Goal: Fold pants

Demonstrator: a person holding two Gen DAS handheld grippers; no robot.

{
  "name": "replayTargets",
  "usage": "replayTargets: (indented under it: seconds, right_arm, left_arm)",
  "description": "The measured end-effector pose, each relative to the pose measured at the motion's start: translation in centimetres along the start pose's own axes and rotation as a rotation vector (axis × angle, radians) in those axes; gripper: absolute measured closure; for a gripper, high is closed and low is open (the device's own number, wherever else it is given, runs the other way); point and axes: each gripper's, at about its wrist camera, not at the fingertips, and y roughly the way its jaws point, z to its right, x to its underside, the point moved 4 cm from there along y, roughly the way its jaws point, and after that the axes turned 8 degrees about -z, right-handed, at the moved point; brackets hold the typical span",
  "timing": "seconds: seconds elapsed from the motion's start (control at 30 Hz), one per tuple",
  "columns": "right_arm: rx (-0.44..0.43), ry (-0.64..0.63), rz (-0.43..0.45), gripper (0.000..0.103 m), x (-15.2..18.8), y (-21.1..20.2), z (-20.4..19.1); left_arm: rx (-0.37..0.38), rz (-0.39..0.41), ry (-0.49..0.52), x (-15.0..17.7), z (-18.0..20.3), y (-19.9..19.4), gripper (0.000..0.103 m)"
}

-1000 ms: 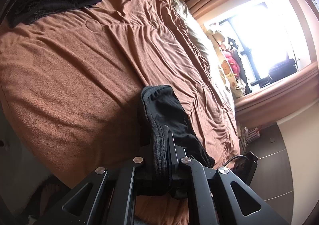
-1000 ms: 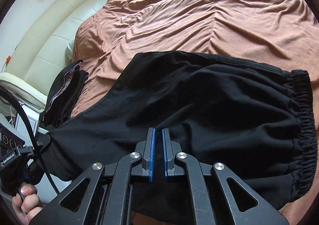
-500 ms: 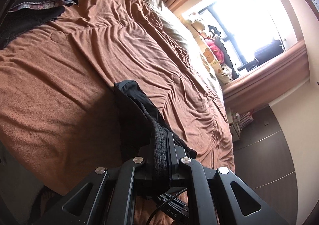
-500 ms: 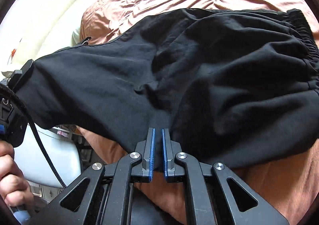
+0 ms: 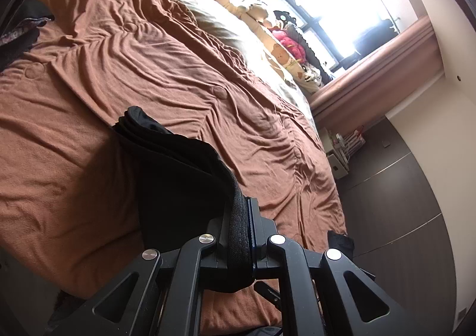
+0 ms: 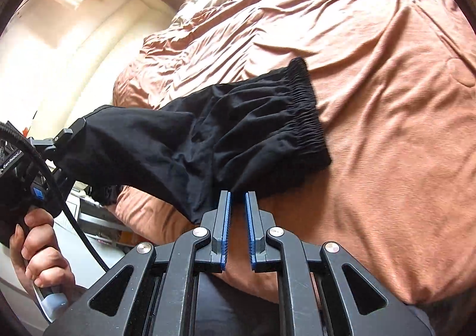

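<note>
The black pants (image 6: 226, 139) lie partly on the brown bedspread (image 6: 386, 98), their elastic waistband (image 6: 309, 104) resting on the bed. My left gripper (image 5: 242, 229) is shut on the dark cuff end of the pants (image 5: 178, 169) and holds it up off the bed edge; it also shows in the right wrist view (image 6: 71, 133) at the left. My right gripper (image 6: 237, 199) is slightly open and empty, just below the hanging fold of the pants, not touching it.
A dark patterned garment (image 5: 20, 32) lies at the far left of the bed. Pillows and stuffed toys (image 5: 282, 44) sit by the bright window. A padded cream headboard (image 6: 74, 47) is at the left. Dark floor (image 5: 401, 202) runs beside the bed.
My right gripper has let go of the pants and pulled back; its jaws have parted. My left gripper has pulled the cuff end farther out, stretching the pants across the bed edge.
</note>
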Motion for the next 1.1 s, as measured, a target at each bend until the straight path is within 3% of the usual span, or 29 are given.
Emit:
replayTargets:
  seconds: [0.07,0.13,0.2,0.23,0.4,0.67,0.9,1.0,1.07,1.1]
  right_arm:
    - [0.016,0.012,0.024,0.091,0.5,-1.7,0.8]
    - [0.014,0.024,0.044,0.071,1.1,-3.0,1.4]
    - [0.014,0.021,0.067,0.029,2.1,-4.1,1.6]
    - [0.017,0.019,0.078,0.025,2.3,-4.3,1.7]
    - [0.025,0.036,0.112,0.023,4.8,-6.6,2.8]
    - [0.045,0.101,0.137,0.020,5.6,-7.9,5.3]
    - [0.046,0.158,0.134,0.020,5.4,-7.9,7.1]
    - [0.047,0.160,0.133,0.020,5.3,-7.8,7.1]
    - [0.046,0.157,0.132,0.020,5.2,-7.7,6.9]
    - [0.045,0.156,0.131,0.020,5.1,-7.6,6.8]
  left_arm:
    - [0.003,-0.020,0.014,0.5,0.9,1.1,0.095]
    - [0.006,-0.040,0.027,1.1,1.7,2.3,0.095]
    - [0.007,-0.064,0.036,1.6,2.3,3.5,0.095]
    - [0.007,-0.076,0.040,1.9,2.6,4.1,0.095]
    - [0.005,-0.131,0.064,3.1,3.7,6.8,0.095]
    - [0.008,-0.219,0.081,6.0,4.7,10.9,0.095]
    - [-0.020,-0.370,0.126,9.9,5.3,14.7,0.092]
    - [0.004,-0.420,0.100,10.6,4.6,15.1,0.078]
    - [0.039,-0.433,0.087,10.5,4.4,14.6,0.045]
    - [0.037,-0.420,0.095,10.3,4.4,14.1,0.038]
